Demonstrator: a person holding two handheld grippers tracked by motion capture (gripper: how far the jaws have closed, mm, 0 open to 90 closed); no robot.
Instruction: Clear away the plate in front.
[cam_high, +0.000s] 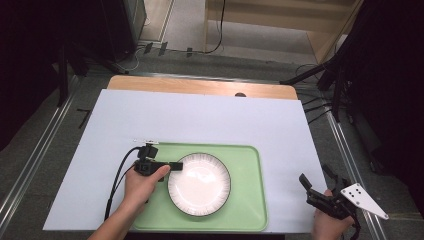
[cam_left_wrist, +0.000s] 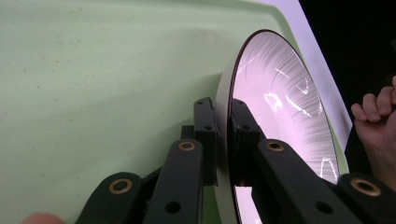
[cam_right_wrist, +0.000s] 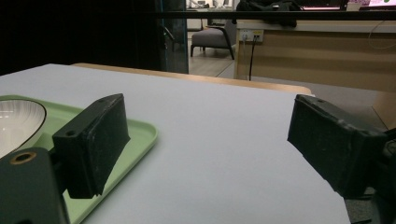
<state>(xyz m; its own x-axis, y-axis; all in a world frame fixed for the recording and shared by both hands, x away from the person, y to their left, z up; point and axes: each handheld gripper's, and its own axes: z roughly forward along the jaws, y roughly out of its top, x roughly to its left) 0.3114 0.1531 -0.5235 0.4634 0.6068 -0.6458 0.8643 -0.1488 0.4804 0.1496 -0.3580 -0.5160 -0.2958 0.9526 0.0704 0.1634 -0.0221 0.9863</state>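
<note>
White porcelain with a dark rim and fine radial lines — that is the plate (cam_high: 199, 184) you have in hand, lying flat on the pale green tray (cam_high: 247, 210) at the near edge of the desk (cam_high: 210, 120). Your left claw (cam_high: 176, 166) comes in level from the left side of the tray and pinches the plate's left rim. In the left gripper view the two black jaws stand one on either side of the rim, one under the plate against the tray side and one on the glossy upper face, pads pressed to the porcelain (cam_left_wrist: 280, 107) with no gap showing. The tray (cam_left_wrist: 102, 84) spreads out behind the plate there.

Your left hand (cam_high: 142, 186) wraps the gripper body, its cable looping back over the white sheet toward you.

Your right claw (cam_high: 316, 181) sits well apart from the plate — off the tray, at the right near corner of the desk, with the grey three-cornered plate on top of it. Its jaws stand wide with nothing between them; in the right gripper view you look between them across bare white sheet, with the tray's corner (cam_right_wrist: 140, 133) and a slice of the plate (cam_right_wrist: 18, 121) off to the left.
</note>
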